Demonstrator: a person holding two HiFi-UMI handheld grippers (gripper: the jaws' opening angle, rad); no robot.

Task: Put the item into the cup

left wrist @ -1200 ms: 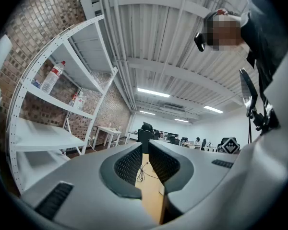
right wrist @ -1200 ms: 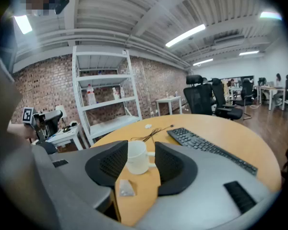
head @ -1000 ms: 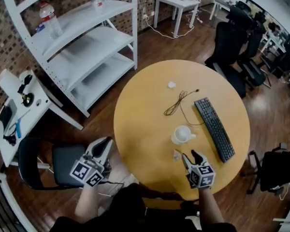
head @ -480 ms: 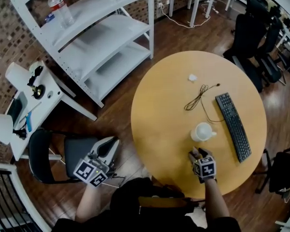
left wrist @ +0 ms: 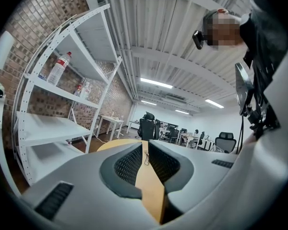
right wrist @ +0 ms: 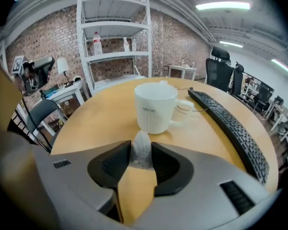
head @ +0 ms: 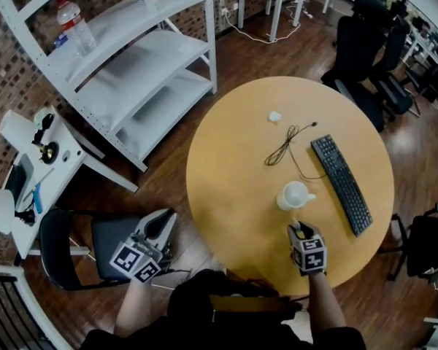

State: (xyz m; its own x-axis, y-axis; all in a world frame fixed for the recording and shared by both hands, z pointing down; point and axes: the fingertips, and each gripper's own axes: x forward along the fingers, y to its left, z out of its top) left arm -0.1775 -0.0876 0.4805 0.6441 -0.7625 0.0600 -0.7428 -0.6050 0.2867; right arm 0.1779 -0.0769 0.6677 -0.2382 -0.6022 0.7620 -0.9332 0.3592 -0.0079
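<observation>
A white ribbed cup (head: 294,195) with a handle stands on the round wooden table (head: 226,181); in the right gripper view the cup (right wrist: 156,107) is just beyond the jaws. My right gripper (head: 300,229) rests low on the table near its front edge, pointing at the cup. Its jaws are closing, and both pads touch a small grey-white packet (right wrist: 142,145) standing between them in the right gripper (right wrist: 142,153). My left gripper (head: 163,223) hangs off the table to the left. The left gripper (left wrist: 145,159) shows a narrow gap with nothing in it.
A black keyboard (head: 341,184) lies right of the cup, with a thin black cable (head: 285,144) and a small white scrap (head: 275,116) farther back. A white shelf unit (head: 124,57) stands at the left and a black chair (head: 87,243) sits under the left gripper.
The packet lay on the table just left of the right gripper's open jaws; the gripper slid onto it and narrowed around it. The left gripper stayed in place.
</observation>
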